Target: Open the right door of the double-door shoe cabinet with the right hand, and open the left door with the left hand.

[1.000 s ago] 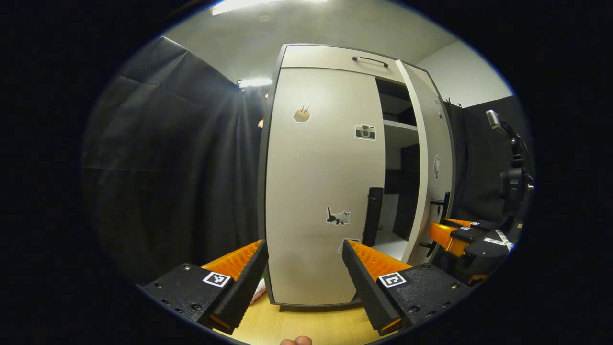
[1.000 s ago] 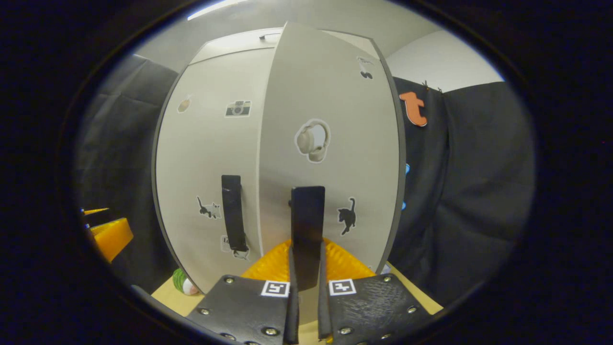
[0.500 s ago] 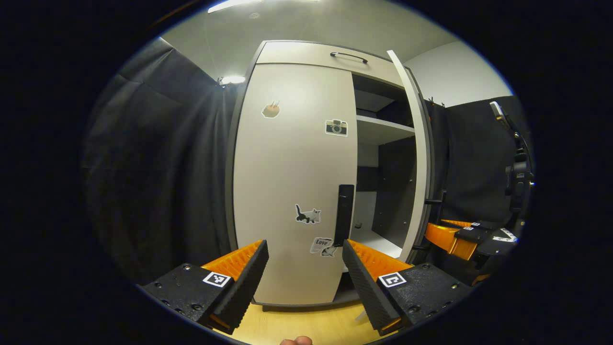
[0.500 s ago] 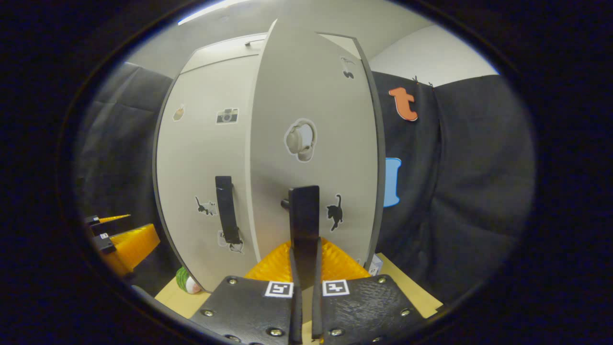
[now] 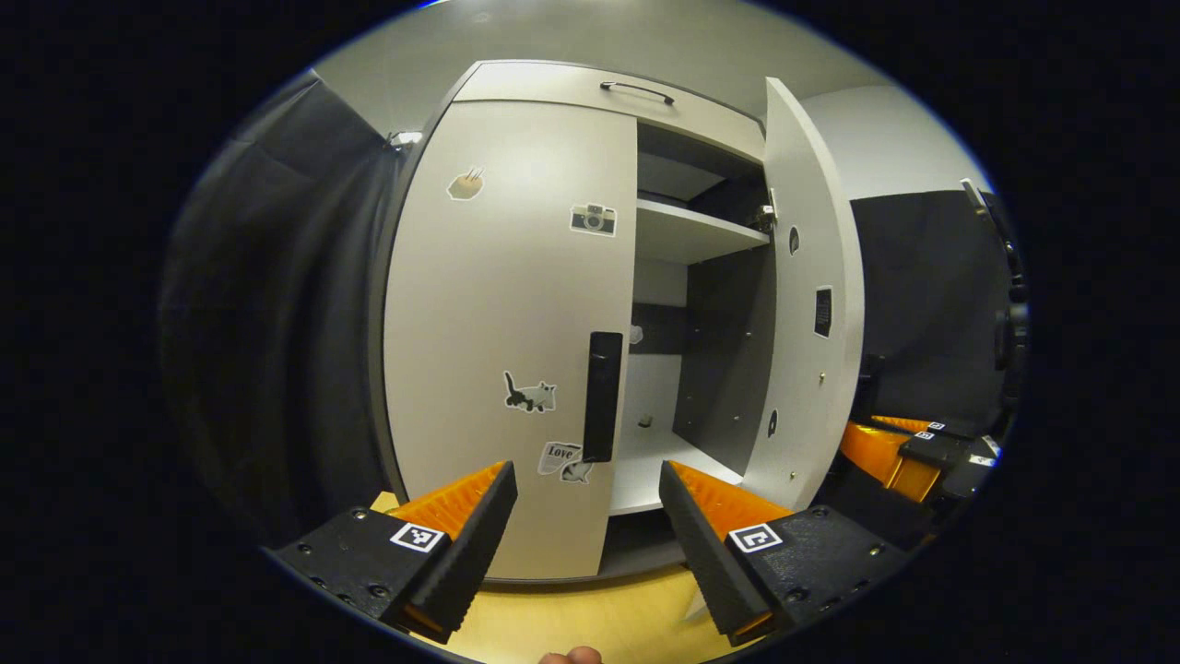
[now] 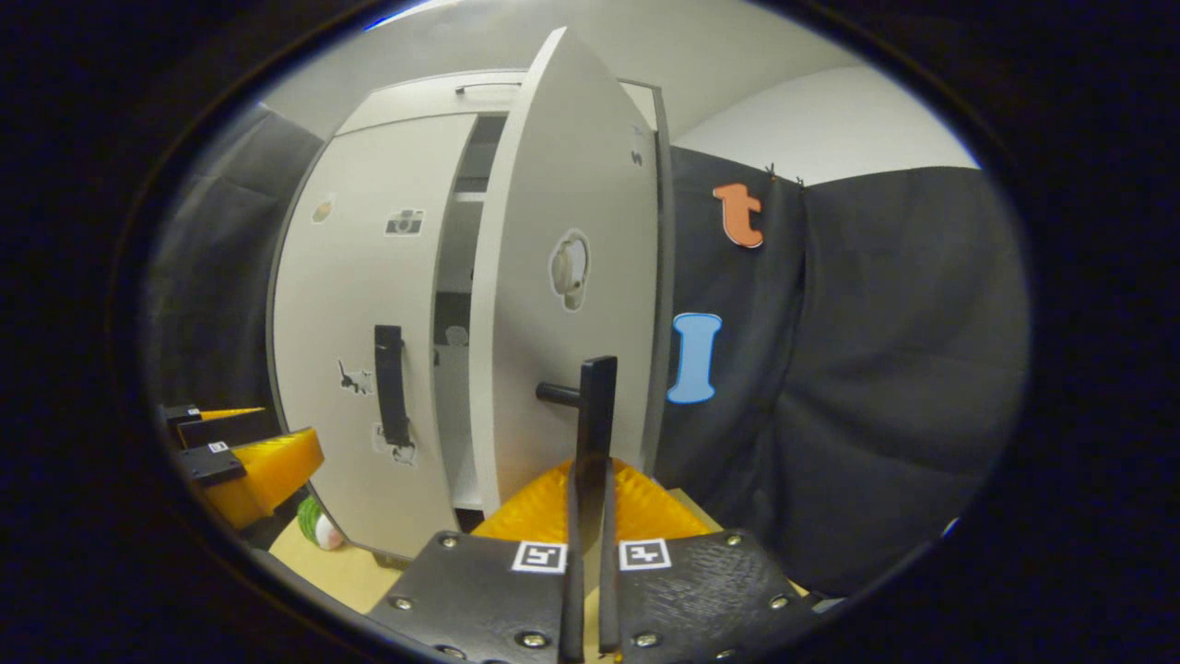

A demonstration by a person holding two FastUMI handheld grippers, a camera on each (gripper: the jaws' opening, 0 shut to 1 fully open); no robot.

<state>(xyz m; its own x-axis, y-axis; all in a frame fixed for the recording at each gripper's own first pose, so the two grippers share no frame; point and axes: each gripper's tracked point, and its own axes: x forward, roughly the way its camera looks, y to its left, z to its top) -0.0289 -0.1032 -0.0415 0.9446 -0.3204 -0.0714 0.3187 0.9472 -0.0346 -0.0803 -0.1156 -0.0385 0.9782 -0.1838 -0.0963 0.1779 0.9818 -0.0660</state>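
The pale grey shoe cabinet [image 5: 544,83] stands on a wooden floor. Its right door [image 5: 807,304] is swung wide open, showing a shelf [image 5: 691,235] and a dark inside. In the right gripper view my right gripper [image 6: 587,516] is shut on that door's black handle [image 6: 595,415], on the right door [image 6: 562,350]. The left door [image 5: 507,304] is closed, with a black vertical handle [image 5: 604,397]. My left gripper [image 5: 587,484] is open, just short of that handle and level with its lower end. The left gripper [image 6: 249,456] also shows at the left of the right gripper view.
Black cloth hangs to the left [image 5: 277,323] and right [image 6: 876,369] of the cabinet. A small green and white ball [image 6: 318,530] lies on the floor by the cabinet's left front corner. The right gripper's orange body [image 5: 890,452] sits beyond the open door.
The right door has swung much further open, pulled by the right gripper. The left gripper has shifted right, so the left door's handle now sits between its fingers' line.
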